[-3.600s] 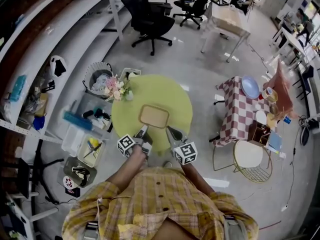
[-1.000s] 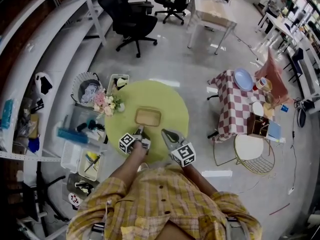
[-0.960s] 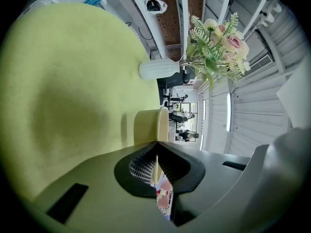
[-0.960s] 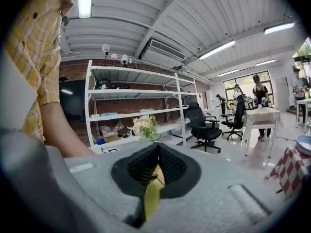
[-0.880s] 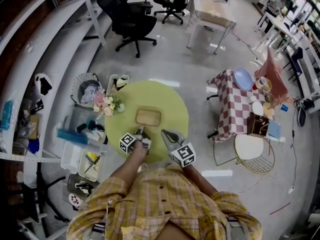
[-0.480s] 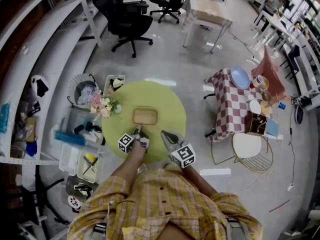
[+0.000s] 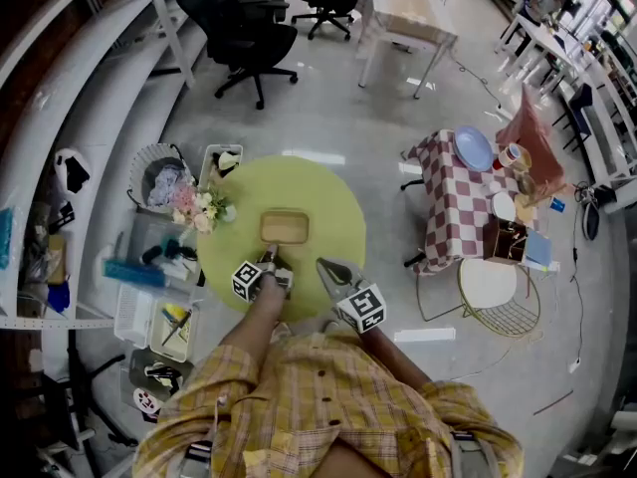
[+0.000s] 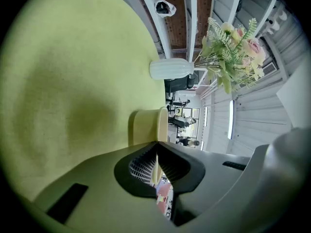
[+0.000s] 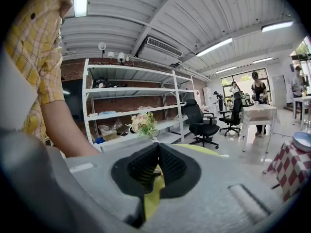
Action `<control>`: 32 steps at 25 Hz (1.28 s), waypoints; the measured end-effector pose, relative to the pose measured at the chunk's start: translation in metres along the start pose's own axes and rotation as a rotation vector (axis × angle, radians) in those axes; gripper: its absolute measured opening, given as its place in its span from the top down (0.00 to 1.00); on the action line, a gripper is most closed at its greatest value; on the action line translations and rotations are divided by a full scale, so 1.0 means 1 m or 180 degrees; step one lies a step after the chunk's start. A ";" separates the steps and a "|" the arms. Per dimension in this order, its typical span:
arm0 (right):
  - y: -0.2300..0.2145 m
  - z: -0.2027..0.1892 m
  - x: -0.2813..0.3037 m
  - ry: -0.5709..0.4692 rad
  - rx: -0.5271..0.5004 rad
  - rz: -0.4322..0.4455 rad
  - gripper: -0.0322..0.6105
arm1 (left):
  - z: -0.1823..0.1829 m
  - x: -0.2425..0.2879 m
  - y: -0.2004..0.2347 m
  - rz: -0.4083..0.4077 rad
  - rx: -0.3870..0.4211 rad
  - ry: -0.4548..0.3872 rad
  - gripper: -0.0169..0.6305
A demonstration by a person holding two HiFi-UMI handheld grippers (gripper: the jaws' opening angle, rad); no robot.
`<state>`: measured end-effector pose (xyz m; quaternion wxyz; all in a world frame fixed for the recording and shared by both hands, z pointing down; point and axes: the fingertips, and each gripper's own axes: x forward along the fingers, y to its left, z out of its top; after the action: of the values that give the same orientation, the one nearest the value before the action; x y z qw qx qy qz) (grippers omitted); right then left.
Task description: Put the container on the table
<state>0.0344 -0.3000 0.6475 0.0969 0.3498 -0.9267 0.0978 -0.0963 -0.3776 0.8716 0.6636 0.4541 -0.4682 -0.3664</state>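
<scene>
Lying flat about the middle of the round green surface (image 7: 333, 207): container (image 7: 285, 227), a shallow tan tray with rounded corners.

Gripping the container's rim on the side facing the surface's near edge: left gripper (image 7: 270, 257), closed down to the thickness of the thin wall. Showing between the ribbed pads (image 8: 143, 161) in the left gripper view: a cream strip of that wall.

Hovering over the surface's near edge, right of its centre: right gripper (image 7: 321, 265), pressed fully together, carrying nothing, pointing in across the surface. Not telling whether touching the surface or staying just clear of it.

Standing at the surface's left edge: white vase (image 8: 170, 68), ribbed, carrying pink and cream flowers (image 8: 233, 47) with green fern.

Sitting on the floor just left of the surface: round basket (image 7: 159, 172) and several clear bins (image 7: 139, 312) with small items inside.

Standing well apart to the right of the surface: red-and-white checked tablecloth (image 7: 448, 217) bearing a blue plate (image 7: 471, 147).

Standing well beyond the surface's far edge: black office chair (image 7: 231, 33).
</scene>
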 end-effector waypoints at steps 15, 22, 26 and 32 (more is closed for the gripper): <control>-0.004 -0.007 -0.002 0.0064 0.0015 -0.0012 0.95 | 0.003 0.004 0.016 0.0155 -0.0066 0.0009 0.95; -0.002 -0.009 -0.002 0.0092 0.0037 0.0022 0.95 | 0.000 0.007 0.015 0.0062 -0.0039 0.0084 0.95; 0.000 -0.007 -0.003 0.0102 0.0051 0.0032 0.95 | 0.001 0.006 0.017 0.0082 0.0040 0.0086 0.95; 0.007 -0.009 -0.003 0.0130 0.0077 0.0099 0.95 | 0.003 0.000 0.018 0.0160 0.0145 0.0114 0.95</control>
<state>0.0330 -0.2908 0.6542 0.1100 0.3345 -0.9285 0.1176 -0.0980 -0.3729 0.8890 0.6703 0.4636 -0.4757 -0.3307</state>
